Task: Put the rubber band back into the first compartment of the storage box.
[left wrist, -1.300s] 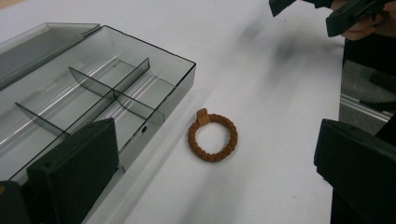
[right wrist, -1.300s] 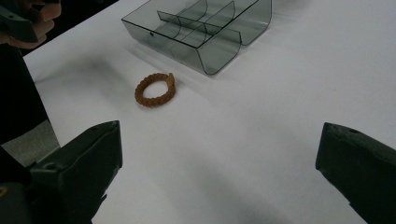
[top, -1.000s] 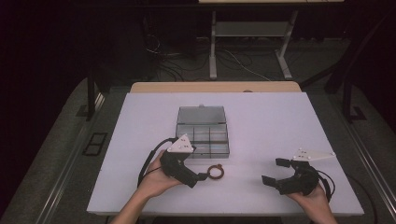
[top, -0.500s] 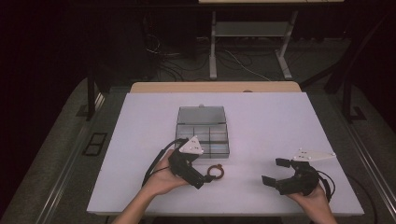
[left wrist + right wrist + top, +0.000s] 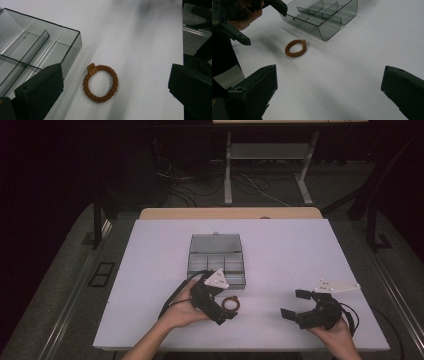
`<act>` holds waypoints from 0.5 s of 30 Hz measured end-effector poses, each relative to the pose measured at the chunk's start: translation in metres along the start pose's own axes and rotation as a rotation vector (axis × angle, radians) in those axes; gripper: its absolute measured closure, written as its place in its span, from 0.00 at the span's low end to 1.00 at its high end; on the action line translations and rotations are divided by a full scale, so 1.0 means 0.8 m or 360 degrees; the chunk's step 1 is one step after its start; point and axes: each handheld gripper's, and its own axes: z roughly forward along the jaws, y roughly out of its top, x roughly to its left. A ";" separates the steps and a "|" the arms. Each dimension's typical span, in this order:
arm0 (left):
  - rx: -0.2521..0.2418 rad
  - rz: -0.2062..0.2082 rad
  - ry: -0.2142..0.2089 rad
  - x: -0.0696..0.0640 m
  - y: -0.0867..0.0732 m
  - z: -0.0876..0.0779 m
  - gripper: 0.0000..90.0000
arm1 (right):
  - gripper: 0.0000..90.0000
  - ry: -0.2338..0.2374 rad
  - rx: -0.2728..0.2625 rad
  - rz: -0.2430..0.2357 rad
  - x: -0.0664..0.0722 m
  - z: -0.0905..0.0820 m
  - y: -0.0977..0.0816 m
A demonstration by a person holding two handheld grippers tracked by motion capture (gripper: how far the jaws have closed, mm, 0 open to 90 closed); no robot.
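My left gripper (image 5: 229, 312) has moved right and forward over the last second, and it now sits just beside the braided brown ring (image 5: 231, 304), with its fingers spread wide. In the left gripper view the ring (image 5: 100, 83) lies flat on the white desk (image 5: 140, 37) between my two open fingers, nearer the left one, so nothing is gripped yet. The ring itself has not shifted; it is where it was a second ago, just in front of the clear divided box (image 5: 216, 260) and apart from its front wall. The box (image 5: 32, 50) looks empty in the compartments I can see, though the glare on the plastic makes me less than sure of the far ones.

My right gripper (image 5: 296, 306) has stayed put on the right side of the desk, well apart from the ring, fingers open and holding nothing. From its own view the ring (image 5: 296, 48) lies between it and the box (image 5: 322, 15).

I judge that the approach is nearly finished: the left fingers are lined up around the ring, and what remains is to lower a little, close on the braid, lift it and carry it over the box wall into a compartment. The ring lies flat and thin, so the fingers must reach the desk surface to catch it
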 end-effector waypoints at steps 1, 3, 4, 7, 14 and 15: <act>0.0007 0.0010 -0.0001 0.000 0.000 0.001 0.00 | 0.01 0.0000 0.0000 0.0000 0.000 0.000 0.000; 0.0026 0.0021 -0.0014 0.001 0.001 0.005 0.00 | 0.01 0.0000 -0.0001 -0.0003 0.000 0.000 0.000; 0.0035 0.0023 -0.0013 0.000 0.001 0.007 0.00 | 0.01 -0.0001 0.0002 0.0000 0.000 0.000 0.000; 0.0059 0.0031 -0.0029 0.001 0.001 0.011 0.00 | 0.01 0.0001 -0.0001 0.0011 -0.001 -0.001 0.000; 0.0114 0.0061 -0.0059 0.000 0.004 0.021 0.00 | 0.01 0.0002 0.0003 0.0007 0.000 -0.001 0.000; 0.0120 0.0060 -0.0066 -0.001 0.005 0.023 0.00 | 0.01 0.0001 0.0002 0.0000 0.000 0.000 0.000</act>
